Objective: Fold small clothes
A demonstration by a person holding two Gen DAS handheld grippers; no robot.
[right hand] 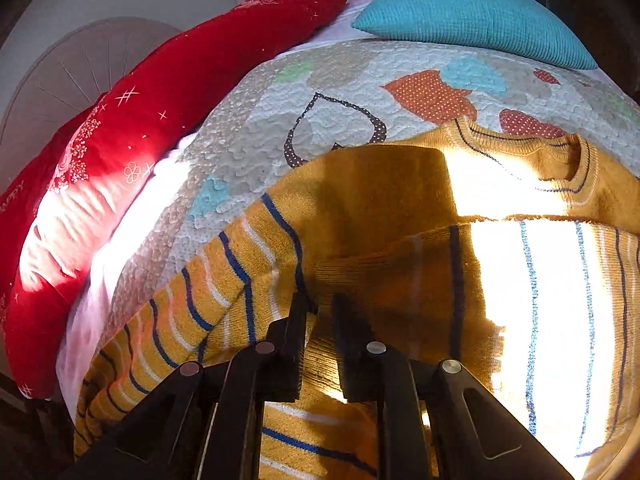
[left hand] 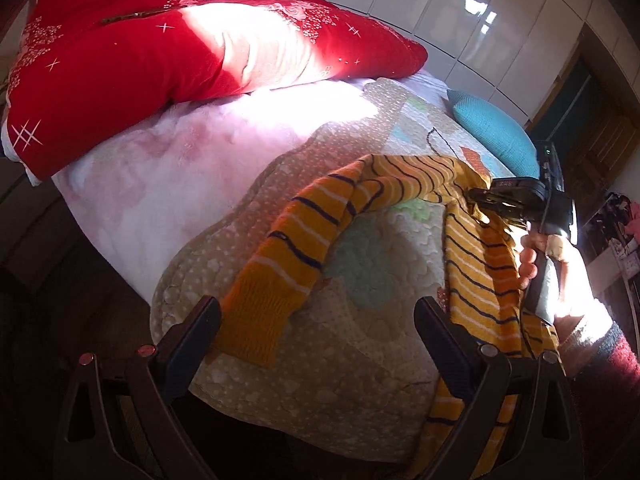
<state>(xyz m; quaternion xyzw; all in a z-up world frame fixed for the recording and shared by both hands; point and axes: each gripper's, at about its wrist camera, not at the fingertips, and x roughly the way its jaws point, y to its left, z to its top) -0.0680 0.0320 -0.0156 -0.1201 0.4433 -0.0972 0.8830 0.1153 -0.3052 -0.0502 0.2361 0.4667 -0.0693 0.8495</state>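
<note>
Left gripper wide open over quilt, empty; right gripper narrowly parted, sweater fold between, pads off.

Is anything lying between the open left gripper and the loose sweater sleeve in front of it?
Nothing visible does. The left gripper is open over bare quilt, and the striped sleeve has its cuff just by the left finger. The red duvet and blue pillow lie well away.
</note>
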